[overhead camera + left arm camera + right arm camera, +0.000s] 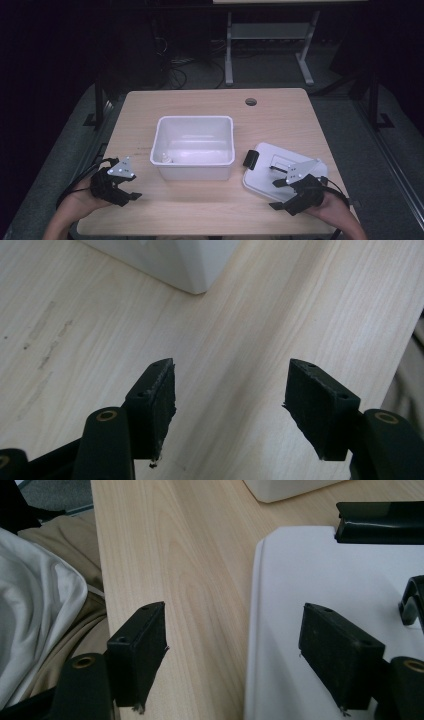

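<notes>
My left claw [131,191] hovers over the near left part of the counter [280,115], its jaws spread wide with nothing between them. In the left gripper view my left claw [227,405] has only bare wood under the gap, and the near corner of the white tub [190,265] sits farther off, well apart from the jaws.

My right claw [278,194] hangs at the near right of the counter, over the near edge of the white lid [265,167], jaws also spread and gripping nothing. In the right gripper view my right claw [232,652] straddles the lid's edge: one jaw stands over the wood, the other over the lid's [310,605] flat white top. I cannot tell whether either jaw touches it.

The lid lies flat on the counter just right of the tub [195,131], close to it. A black latch [249,158] sits on the lid's left end, toward the tub, and shows again at the far edge of the lid [380,522]. The tub stands upright and open in the middle of the counter, with a small white thing [164,159] in its near left corner.
</notes>
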Available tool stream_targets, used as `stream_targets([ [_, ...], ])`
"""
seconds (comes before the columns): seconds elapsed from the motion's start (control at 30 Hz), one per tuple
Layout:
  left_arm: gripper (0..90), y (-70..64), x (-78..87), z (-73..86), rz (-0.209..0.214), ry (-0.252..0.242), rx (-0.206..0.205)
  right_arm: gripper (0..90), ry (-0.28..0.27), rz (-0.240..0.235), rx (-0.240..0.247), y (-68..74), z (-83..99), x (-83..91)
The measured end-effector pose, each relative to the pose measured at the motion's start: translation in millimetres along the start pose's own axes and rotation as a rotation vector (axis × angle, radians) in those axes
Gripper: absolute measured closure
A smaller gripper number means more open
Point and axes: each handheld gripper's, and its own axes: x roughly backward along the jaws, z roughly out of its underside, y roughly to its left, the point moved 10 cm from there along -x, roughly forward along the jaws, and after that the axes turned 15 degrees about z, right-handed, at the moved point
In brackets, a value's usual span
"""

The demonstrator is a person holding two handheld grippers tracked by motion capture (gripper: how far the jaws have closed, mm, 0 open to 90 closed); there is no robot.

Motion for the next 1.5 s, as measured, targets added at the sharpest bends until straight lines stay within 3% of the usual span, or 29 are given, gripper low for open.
stream_targets([
  [0.43,36.5,-3.5,-9.9,5.7,-0.005,-0.018,0.002,28.3,0.015,0.028,0.044,-5.3,-11.6,11.2],
  [0.73,36.1,-7.7,-12.2,8.5,-0.005,-0.038,0.011,28.5,0.034,0.06,0.077,-17.7,-18.3,16.2],
  [1.07,36.0,-9.2,-17.5,8.8,-0.003,-0.04,0.011,30.0,0.047,0.093,0.08,-33.2,-20.1,23.4],
  [1.5,35.9,-7.4,-16.1,11.4,-0.008,-0.056,0.02,33.5,0.077,0.09,0.064,-45.5,-13.2,22.5],
])
